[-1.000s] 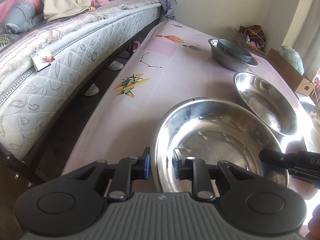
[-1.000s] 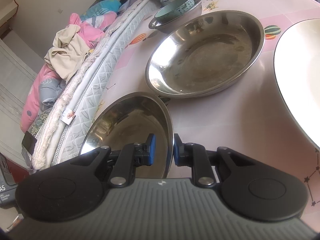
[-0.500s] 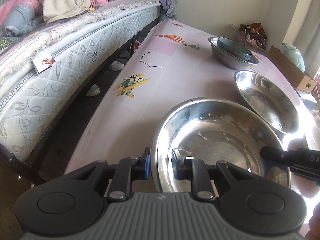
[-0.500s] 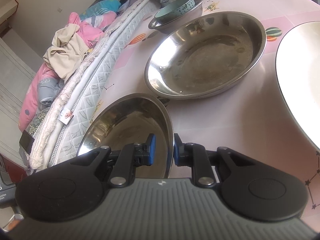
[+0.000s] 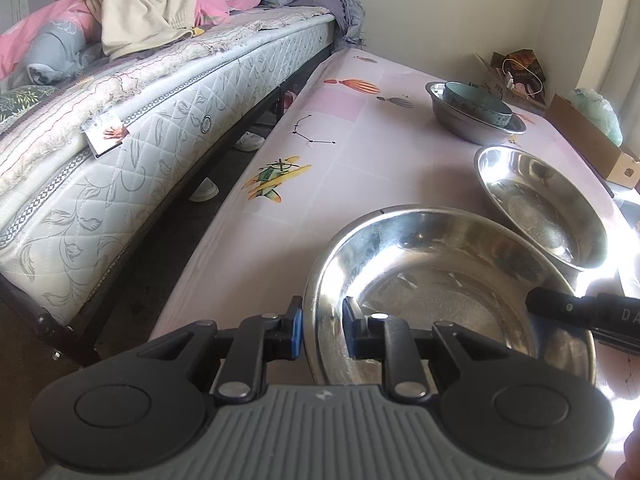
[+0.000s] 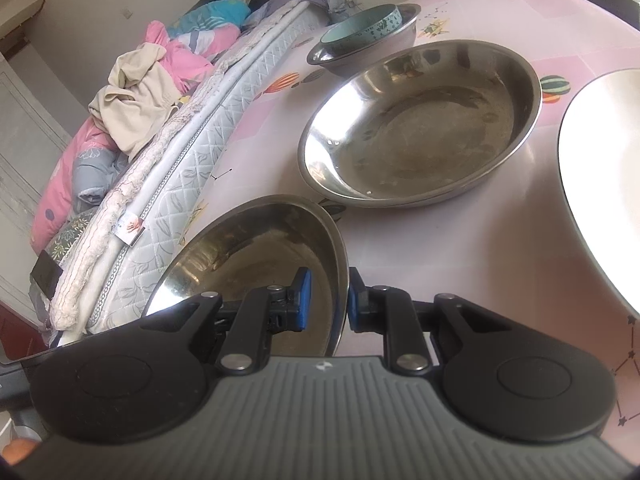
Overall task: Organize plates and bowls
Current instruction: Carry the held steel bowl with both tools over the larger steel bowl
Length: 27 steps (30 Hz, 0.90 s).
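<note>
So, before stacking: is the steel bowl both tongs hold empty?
Empty. The steel bowl shows only bare shiny metal inside, seen from both wrist views.

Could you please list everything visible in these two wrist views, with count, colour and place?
Near steel bowl: one, silver, closest on the table, both tools on its rim.
Steel pan: one, silver, wide and shallow, behind the near bowl.
Far steel bowl: one, silver, at the far end.
Teal bowl: one, teal, nested in the far steel bowl.
White plate: one, white, at the right edge of the right view.
Table: one, pink printed cover.
Mattress: one, white quilted, beside the table, clothes piled on it.
Cardboard boxes: two, brown, by the wall.
Shoes: two, white, under the bed.
Left tool: black, shut on the near bowl's rim.
Right tool: black, shut on the opposite rim.
</note>
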{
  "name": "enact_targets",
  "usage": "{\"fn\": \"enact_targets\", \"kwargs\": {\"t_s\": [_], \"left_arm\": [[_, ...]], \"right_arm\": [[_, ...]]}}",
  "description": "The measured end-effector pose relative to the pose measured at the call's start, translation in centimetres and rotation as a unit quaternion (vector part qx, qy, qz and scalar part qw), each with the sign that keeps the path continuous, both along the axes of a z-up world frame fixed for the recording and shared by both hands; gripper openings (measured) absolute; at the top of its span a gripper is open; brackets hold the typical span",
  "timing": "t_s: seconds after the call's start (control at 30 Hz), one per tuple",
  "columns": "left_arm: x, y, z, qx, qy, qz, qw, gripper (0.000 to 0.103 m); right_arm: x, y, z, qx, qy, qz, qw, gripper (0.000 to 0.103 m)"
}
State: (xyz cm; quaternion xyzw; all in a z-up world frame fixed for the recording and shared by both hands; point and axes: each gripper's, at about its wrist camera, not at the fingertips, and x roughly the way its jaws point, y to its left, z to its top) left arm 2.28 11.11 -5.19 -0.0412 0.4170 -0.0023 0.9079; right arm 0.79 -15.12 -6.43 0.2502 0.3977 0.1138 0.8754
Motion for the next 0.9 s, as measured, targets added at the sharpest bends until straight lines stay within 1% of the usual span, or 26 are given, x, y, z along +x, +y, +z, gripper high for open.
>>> {"fn": "enact_targets", "kwargs": {"t_s": [0.37, 0.7, 0.9], "left_arm": [[-0.6, 0.1, 0.6, 0.000, -0.007, 0.009, 0.9999, 0.021], [-1.0, -0.1, 1.2, 0.006, -0.018, 0.010, 0.9998, 0.021], [-1.3, -0.1, 1.5, 0.002, -0.024, 0.009, 0.9997, 0.021]], "right_arm": [[-0.2, 0.1, 0.2, -0.003, -0.004, 0.008, 1.000, 0.018], [-0.6, 0.0, 0.7, -0.006, -0.014, 0.012, 1.000, 0.018], [-0.9, -0.1, 1.0, -0.006, -0.017, 0.010, 1.000, 0.018]]}}
